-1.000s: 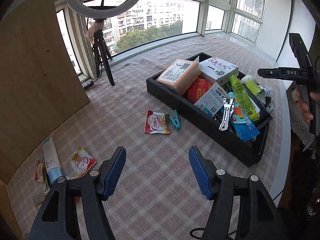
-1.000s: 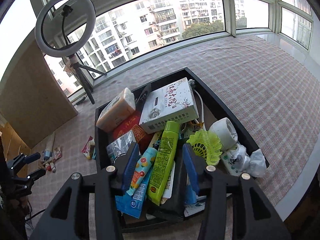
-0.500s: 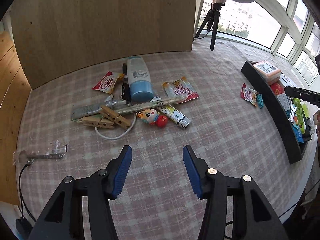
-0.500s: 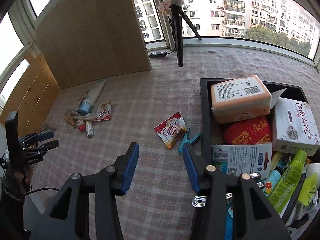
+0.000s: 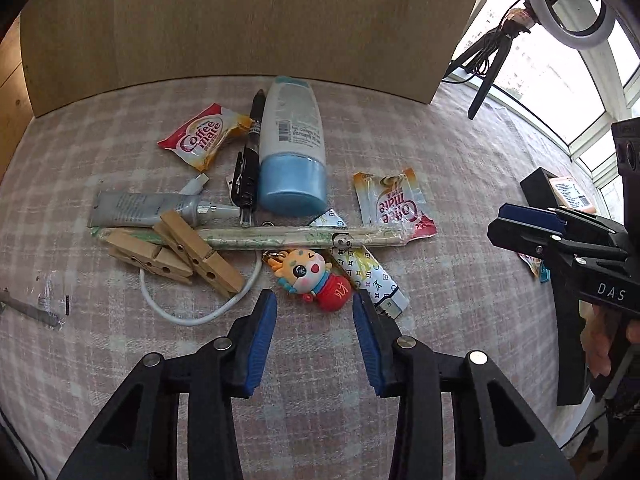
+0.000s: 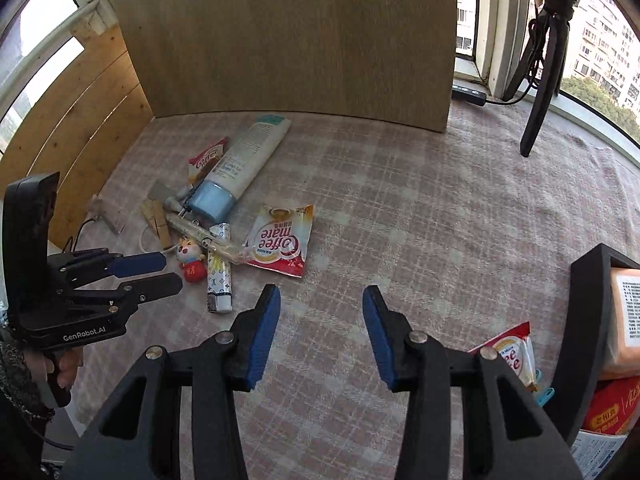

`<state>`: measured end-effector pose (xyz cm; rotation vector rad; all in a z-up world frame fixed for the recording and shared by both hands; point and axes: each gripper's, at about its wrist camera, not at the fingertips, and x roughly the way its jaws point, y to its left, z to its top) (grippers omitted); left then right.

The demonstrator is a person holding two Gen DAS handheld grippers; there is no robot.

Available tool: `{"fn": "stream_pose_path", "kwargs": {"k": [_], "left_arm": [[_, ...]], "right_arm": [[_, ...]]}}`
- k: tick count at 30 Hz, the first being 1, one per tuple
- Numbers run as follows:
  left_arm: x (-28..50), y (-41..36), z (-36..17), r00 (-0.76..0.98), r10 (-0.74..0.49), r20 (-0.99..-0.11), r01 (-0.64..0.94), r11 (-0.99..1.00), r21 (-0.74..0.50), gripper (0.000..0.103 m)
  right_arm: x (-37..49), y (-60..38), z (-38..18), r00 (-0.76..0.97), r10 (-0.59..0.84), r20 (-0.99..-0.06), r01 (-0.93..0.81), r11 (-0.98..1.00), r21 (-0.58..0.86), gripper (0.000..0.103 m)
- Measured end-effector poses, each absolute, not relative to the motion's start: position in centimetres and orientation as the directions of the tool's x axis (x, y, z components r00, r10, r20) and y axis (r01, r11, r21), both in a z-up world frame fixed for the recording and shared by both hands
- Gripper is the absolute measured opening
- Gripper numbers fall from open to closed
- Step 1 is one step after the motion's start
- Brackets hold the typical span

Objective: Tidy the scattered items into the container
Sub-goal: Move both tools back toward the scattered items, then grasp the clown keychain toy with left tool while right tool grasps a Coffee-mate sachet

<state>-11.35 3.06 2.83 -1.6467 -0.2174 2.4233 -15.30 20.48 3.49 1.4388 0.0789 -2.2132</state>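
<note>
A pile of scattered items lies on the checked cloth. My left gripper (image 5: pixel 314 304) is open and empty, just short of a small cartoon doll keychain (image 5: pixel 316 280), which also shows in the right wrist view (image 6: pixel 191 260). Behind it lie a long wrapped stick (image 5: pixel 256 237), wooden clothespins (image 5: pixel 176 254), a patterned lighter (image 5: pixel 370 282), a white bottle with a blue cap (image 5: pixel 292 148), two Coffee mate sachets (image 5: pixel 394 204) (image 5: pixel 206 136), a grey tube (image 5: pixel 152 210) and a black pen (image 5: pixel 250 172). My right gripper (image 6: pixel 322 306) is open and empty over bare cloth. The black container (image 6: pixel 588 320) is at the right.
A wooden board (image 5: pixel 260 20) stands behind the pile. A ring-light tripod (image 6: pixel 544 68) stands by the window. Another Coffee mate sachet (image 6: pixel 514 356) and a blue clip (image 6: pixel 544 394) lie beside the container. A white cable (image 5: pixel 192 314) loops under the clothespins.
Both grippers swung left, away from the container. The left has closed in on the pile until the doll sits just ahead of its fingertips. The right now faces the pile too.
</note>
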Motion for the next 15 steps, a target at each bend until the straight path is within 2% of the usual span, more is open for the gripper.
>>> {"fn": "stream_pose_path", "kwargs": {"k": [15], "left_arm": [[-13.2, 3.7, 2.1, -0.350, 0.249, -0.903, -0.093, -0.968, -0.231, 0.036]], "right_arm": [[-21.9, 16.4, 0.0, -0.228, -0.383, -0.895, 0.507, -0.831, 0.226, 0.042]]}}
